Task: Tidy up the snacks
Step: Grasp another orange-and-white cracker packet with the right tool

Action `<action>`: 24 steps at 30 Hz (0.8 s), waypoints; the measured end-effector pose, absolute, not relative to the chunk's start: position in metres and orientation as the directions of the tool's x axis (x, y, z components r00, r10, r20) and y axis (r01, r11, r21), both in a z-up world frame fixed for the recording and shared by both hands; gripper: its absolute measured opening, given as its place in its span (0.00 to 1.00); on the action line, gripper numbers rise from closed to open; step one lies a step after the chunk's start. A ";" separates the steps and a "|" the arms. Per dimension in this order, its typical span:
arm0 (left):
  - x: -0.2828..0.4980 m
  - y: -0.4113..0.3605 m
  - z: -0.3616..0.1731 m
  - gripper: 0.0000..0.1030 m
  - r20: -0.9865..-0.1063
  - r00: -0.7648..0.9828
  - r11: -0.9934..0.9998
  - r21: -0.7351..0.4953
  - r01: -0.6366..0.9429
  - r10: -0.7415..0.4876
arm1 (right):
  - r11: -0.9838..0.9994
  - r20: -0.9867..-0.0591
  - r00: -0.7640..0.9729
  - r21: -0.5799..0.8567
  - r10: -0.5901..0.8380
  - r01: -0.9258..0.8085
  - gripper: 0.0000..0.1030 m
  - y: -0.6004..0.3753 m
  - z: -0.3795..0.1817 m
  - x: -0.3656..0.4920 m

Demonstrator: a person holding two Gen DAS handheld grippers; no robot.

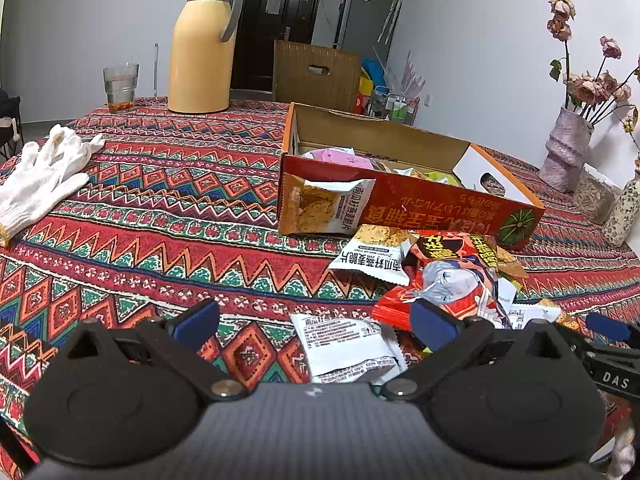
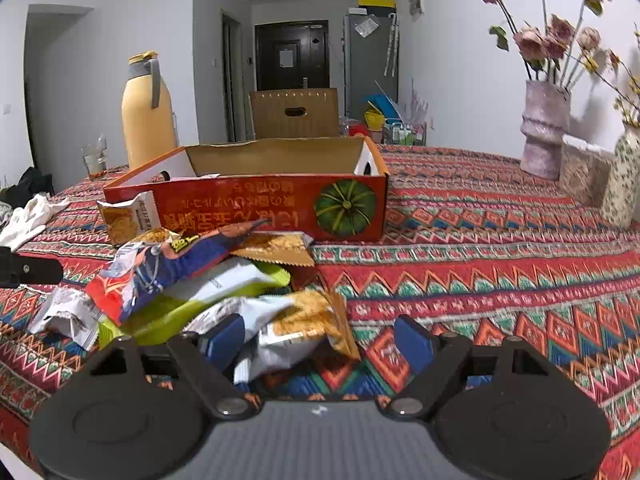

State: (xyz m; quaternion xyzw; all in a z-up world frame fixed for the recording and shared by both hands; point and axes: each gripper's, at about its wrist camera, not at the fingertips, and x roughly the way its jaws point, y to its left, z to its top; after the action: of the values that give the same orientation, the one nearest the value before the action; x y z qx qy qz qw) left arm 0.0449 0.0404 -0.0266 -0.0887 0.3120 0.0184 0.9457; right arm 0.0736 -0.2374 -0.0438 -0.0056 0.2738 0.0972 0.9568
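Left tongs (image 1: 314, 326) are standing released, jaws spread wide and gripping nothing. A white packet (image 1: 348, 350) is lying face-down on the cloth (image 1: 160, 240) between the 2 blue pads, its edge reaching under the right pad (image 1: 430, 324). That pad is sitting against a red packet (image 1: 448, 280).

Right tongs (image 2: 320, 340) are also standing released, jaws wide. A crumpled white-and-gold packet (image 2: 296, 326) is lying between them, its left end resting against the left pad (image 2: 226, 340); whether the right pad is touching it, cannot tell. Nothing is clamped.

Snacks are lying in a loose heap on the cloth just in front of the box (image 2: 256, 204): the red packet (image 2: 160, 276) is resting on a green one (image 2: 192, 304), with a gold packet (image 2: 276, 248) behind. 1 more white packet (image 1: 372, 254) is lying near the box front, and another (image 1: 328, 208) is leaning upright against the box's left end. The box (image 1: 400, 196), orange-red with a pumpkin picture, is sitting open, already holding several packets, 1 of them pink (image 1: 336, 157).

Farther out: a white glove (image 1: 40, 178) is lying at left, a yellow jug (image 1: 202, 44) and a glass (image 1: 120, 88) are standing at the far edge, and a vase (image 2: 544, 132) of roses is standing at right.
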 end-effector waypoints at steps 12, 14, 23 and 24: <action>0.047 0.041 -0.028 1.00 -0.601 0.799 0.983 -0.159 -0.094 -0.021 | 0.958 -0.567 0.806 -0.100 0.168 -0.269 0.64 -0.220 -0.054 0.092; 0.047 0.040 -0.027 1.00 -0.601 0.799 0.983 -0.157 -0.091 -0.022 | 0.952 -0.559 0.810 -0.116 0.175 -0.285 0.61 -0.219 -0.055 0.091; 0.049 0.037 -0.029 1.00 -0.612 0.791 0.984 -0.149 -0.093 -0.018 | 0.956 -0.527 0.822 -0.057 0.216 -0.288 0.43 -0.227 -0.052 0.082; 0.049 0.037 -0.029 1.00 -0.614 0.790 0.984 -0.148 -0.095 -0.016 | 0.960 -0.516 0.830 -0.048 0.213 -0.277 0.42 -0.229 -0.051 0.080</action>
State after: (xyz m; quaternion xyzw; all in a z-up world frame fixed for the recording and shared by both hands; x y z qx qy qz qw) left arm 0.0489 0.0373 -0.0294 -0.0859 0.3237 0.0208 0.9420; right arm 0.0800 -0.2294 -0.0507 -0.0604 0.2621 0.1283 0.9546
